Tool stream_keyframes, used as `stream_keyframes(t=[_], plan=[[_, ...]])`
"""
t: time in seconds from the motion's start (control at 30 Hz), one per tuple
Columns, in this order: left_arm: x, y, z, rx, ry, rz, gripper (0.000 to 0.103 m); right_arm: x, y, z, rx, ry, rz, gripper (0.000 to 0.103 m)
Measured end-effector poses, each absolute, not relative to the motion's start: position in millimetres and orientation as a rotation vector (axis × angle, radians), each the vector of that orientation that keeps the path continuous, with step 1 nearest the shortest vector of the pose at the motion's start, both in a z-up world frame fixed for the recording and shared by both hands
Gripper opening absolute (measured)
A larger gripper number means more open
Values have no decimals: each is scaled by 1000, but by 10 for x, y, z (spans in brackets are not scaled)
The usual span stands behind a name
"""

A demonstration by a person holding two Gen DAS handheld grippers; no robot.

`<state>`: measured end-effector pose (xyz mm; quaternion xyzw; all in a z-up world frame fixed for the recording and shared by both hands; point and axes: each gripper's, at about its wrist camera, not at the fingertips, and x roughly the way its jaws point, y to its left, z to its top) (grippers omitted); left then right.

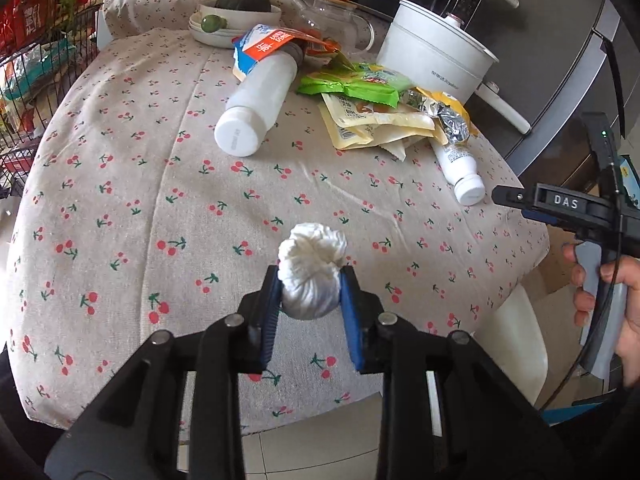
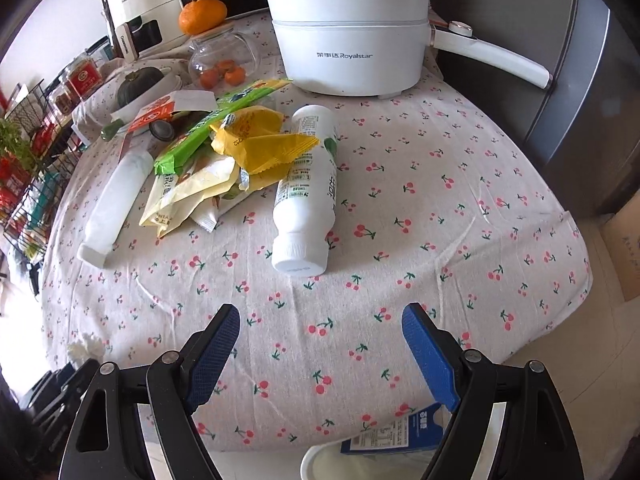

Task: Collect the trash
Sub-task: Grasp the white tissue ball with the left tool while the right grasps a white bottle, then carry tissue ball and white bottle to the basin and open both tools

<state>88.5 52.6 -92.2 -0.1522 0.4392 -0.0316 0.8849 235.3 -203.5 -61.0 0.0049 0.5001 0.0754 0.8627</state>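
Observation:
My left gripper (image 1: pixel 311 280) is shut on a crumpled white tissue ball (image 1: pixel 312 256) just above the cherry-print tablecloth (image 1: pixel 140 208) near its front edge. The same tissue (image 2: pixel 86 348) shows at the lower left of the right wrist view. My right gripper (image 2: pixel 321 312) stands open over bare cloth, with nothing between its fingers. Ahead of it lies a small white bottle (image 2: pixel 308 184) on its side. Further left are a pile of green, yellow and cream wrappers (image 2: pixel 224 152), a torn carton (image 2: pixel 160 114) and a larger white bottle (image 2: pixel 116 200).
A white electric pot (image 2: pixel 348 52) with a long handle stands at the back. Beside it are a glass jar (image 2: pixel 224 60), an orange (image 2: pixel 202 16) and a bowl with a squash (image 1: pixel 240 8). A wire rack (image 1: pixel 24 80) stands left. A white bin (image 2: pixel 320 464) sits below the table's front edge.

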Motion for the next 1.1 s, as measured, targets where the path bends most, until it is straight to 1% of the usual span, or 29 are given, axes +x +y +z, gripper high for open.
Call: stream_keyframes(t=[0.2, 0.23, 0.27, 0.33, 0.47, 0.73, 0.83, 1.1], plan=[[660, 474, -702, -281, 867, -37, 31, 2753, -1934, -866, 93, 1024, 159, 84], [613, 458, -672, -275, 862, -36, 31, 2799, -1910, -907, 92, 1022, 160, 80], [573, 440, -638, -267, 856, -34, 31, 2830, -1888, -943, 85, 1022, 159, 75], [491, 406, -570, -249, 841, -30, 31, 2850, -1876, -993, 76, 1030, 179, 42], [394, 351, -459, -242, 821, -35, 31, 2721, -1974, -863, 83, 1009, 207, 42], [296, 45, -344, -240, 801, -97, 31, 2136, -2281, -128, 28, 883, 292, 42], [273, -100, -343, -245, 805, -130, 31, 1885, -2422, 96, 34, 864, 314, 41], [254, -606, -304, -236, 785, -283, 31, 1234, -2888, 356, 16, 846, 300, 41]])
